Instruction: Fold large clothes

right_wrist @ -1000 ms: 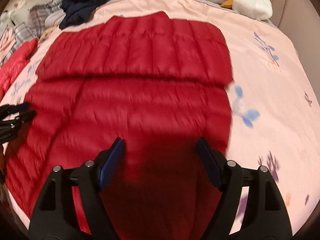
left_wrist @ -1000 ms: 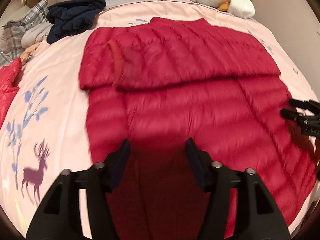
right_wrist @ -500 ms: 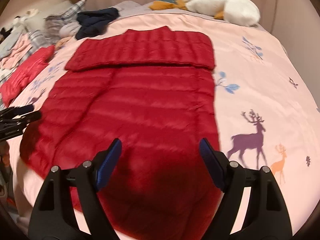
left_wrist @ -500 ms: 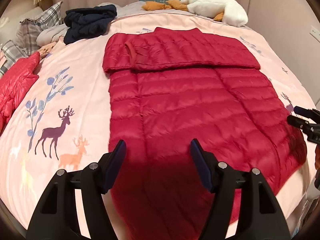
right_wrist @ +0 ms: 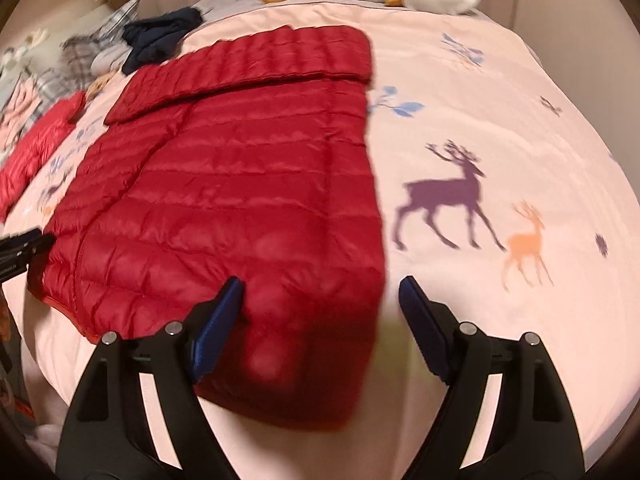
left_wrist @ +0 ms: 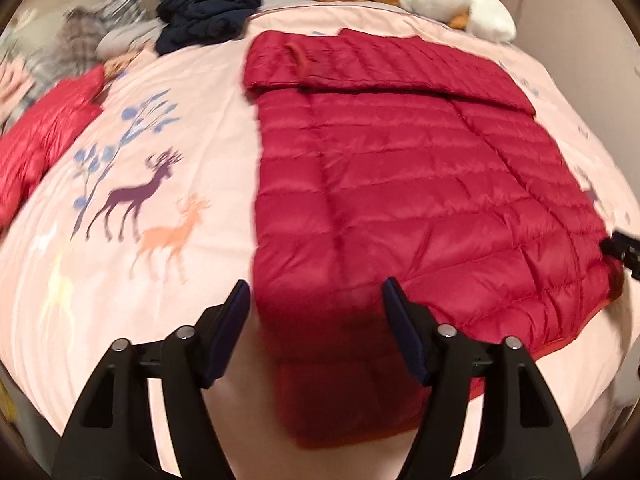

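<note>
A dark red quilted down jacket lies flat on the pink bed cover, its sleeves folded across the far end. My left gripper hovers over the jacket's near left hem corner. Its jaws are opening, and the pads do not press the fabric seen between them. My right gripper stands open above the near right hem corner of the jacket, gripping nothing. Each gripper shows at the other view's edge: the right one and the left one.
A navy clothes pile, plaid pillows and a white plush toy sit at the far end. A brighter red garment lies at the left. The deer-printed cover stretches right of the jacket. The bed's near edge is just below the grippers.
Both grippers have drawn back from over the jacket's middle to its near hem, the left toward the left corner and the right toward the right corner. The left jaws stand slightly wider.
</note>
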### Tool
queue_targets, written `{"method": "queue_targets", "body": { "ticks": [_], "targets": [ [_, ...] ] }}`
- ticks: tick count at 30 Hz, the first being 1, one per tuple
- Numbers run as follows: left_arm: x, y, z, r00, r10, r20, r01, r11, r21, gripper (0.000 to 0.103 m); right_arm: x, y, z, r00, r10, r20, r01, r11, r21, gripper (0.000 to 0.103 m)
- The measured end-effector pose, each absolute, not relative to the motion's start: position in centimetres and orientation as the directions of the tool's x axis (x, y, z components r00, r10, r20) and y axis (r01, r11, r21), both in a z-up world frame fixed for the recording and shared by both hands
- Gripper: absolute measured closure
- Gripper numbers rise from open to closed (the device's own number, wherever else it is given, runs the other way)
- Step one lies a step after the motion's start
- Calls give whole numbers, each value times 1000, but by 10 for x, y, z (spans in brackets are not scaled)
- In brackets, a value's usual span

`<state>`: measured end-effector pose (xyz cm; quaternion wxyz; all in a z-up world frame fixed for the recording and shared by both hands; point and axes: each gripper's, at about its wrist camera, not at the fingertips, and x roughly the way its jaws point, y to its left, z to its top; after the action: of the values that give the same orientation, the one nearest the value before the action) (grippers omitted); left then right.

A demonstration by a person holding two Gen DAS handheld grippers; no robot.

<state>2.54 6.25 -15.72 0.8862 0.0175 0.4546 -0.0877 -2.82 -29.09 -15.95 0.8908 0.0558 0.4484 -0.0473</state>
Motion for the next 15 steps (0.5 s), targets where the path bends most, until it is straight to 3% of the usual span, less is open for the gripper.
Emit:
{"method": "queue_targets", "body": {
  "ticks": [5, 9, 15],
  "targets": [
    [17, 93, -157, 566, -165, -808, 100, 986, -132, 28, -44, -308, -152, 609, 3, -793, 171, 976, 135, 21],
    [12, 117, -170, 494, -342, -799, 91, 934, -344, 28, -51, -319, -154, 617, 103, -780, 168, 951, 259, 17],
    [10, 120, -182, 459, -488, -742, 105, 859, -501, 26, -49, -321, -167, 597, 227, -769, 147, 912, 383, 17]
  ]
}}
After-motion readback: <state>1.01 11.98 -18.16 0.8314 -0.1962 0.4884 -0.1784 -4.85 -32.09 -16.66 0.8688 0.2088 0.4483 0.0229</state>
